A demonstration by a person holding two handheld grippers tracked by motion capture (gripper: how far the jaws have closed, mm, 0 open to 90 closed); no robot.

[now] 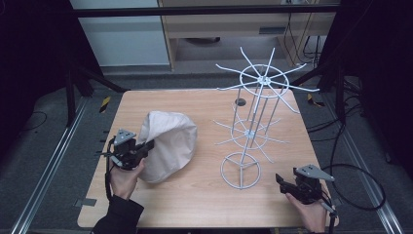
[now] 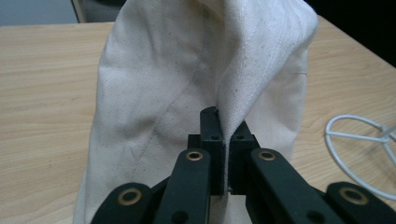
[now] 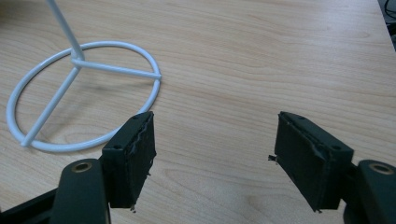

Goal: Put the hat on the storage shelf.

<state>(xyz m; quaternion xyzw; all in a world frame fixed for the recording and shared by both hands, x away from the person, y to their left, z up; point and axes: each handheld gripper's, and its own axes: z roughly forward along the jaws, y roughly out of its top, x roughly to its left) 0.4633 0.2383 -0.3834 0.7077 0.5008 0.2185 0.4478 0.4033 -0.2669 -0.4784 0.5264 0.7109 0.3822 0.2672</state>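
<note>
The left gripper (image 1: 146, 146) is clamped on a fold of the cloth bag (image 1: 168, 144), left of table (image 1: 204, 200) centre. The right gripper (image 3: 215, 154), jaws apart, hovers over bare wood near the right front edge, beside the wire rack (image 1: 253, 122).

The left tongs (image 1: 146, 146) are clamped tight on a fold of pale cloth (image 2: 201, 79), jaws nearly meeting, the left hand (image 1: 124, 178) gripping from behind with its dark sleeve below. The right tongs (image 3: 215, 158) hang with jaws spread wide, the right hand (image 1: 311, 212) behind them.
</note>
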